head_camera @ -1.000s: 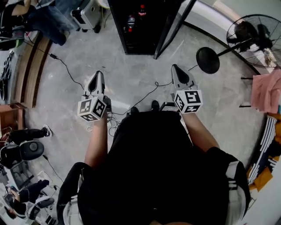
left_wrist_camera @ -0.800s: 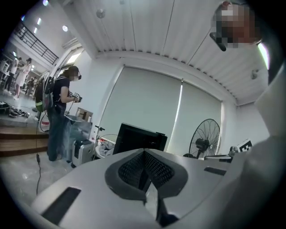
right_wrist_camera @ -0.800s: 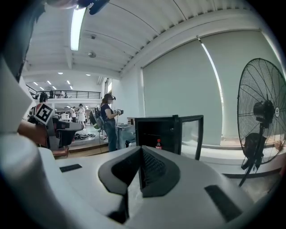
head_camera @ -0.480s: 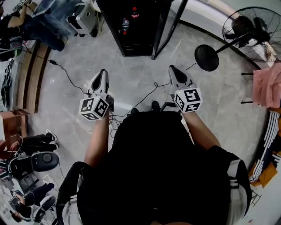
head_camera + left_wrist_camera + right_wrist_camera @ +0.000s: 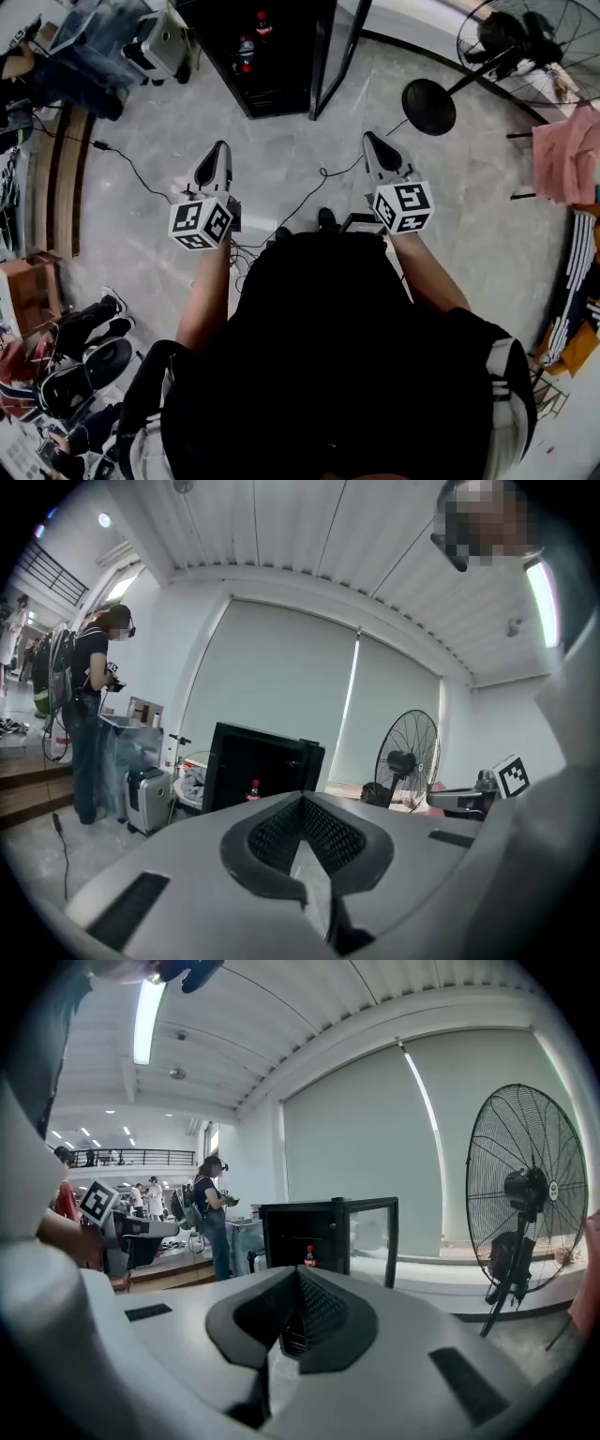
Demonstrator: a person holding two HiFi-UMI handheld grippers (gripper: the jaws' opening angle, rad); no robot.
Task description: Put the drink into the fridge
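Observation:
A black fridge (image 5: 272, 66) stands on the floor ahead with its glass door (image 5: 330, 56) swung open to the right. A red-capped drink bottle (image 5: 246, 49) stands on a shelf inside, also seen as a small bottle (image 5: 253, 790) in the left gripper view and a bottle (image 5: 309, 1256) in the right gripper view. My left gripper (image 5: 219, 147) and right gripper (image 5: 369, 138) are held side by side over the floor, well short of the fridge. Both point at it. Each has its jaws together with nothing between them.
A standing fan (image 5: 511, 47) with a round black base (image 5: 428, 106) is at the right of the fridge. Cables (image 5: 309, 192) trail across the grey floor. A silver suitcase (image 5: 159, 42) and a standing person (image 5: 89, 724) are left of the fridge. Pink cloth (image 5: 567, 159) hangs at far right.
Both grippers drifted a little forward across the floor, still shut and empty. The view swung, so the fridge and the fan slid up and left in the picture.

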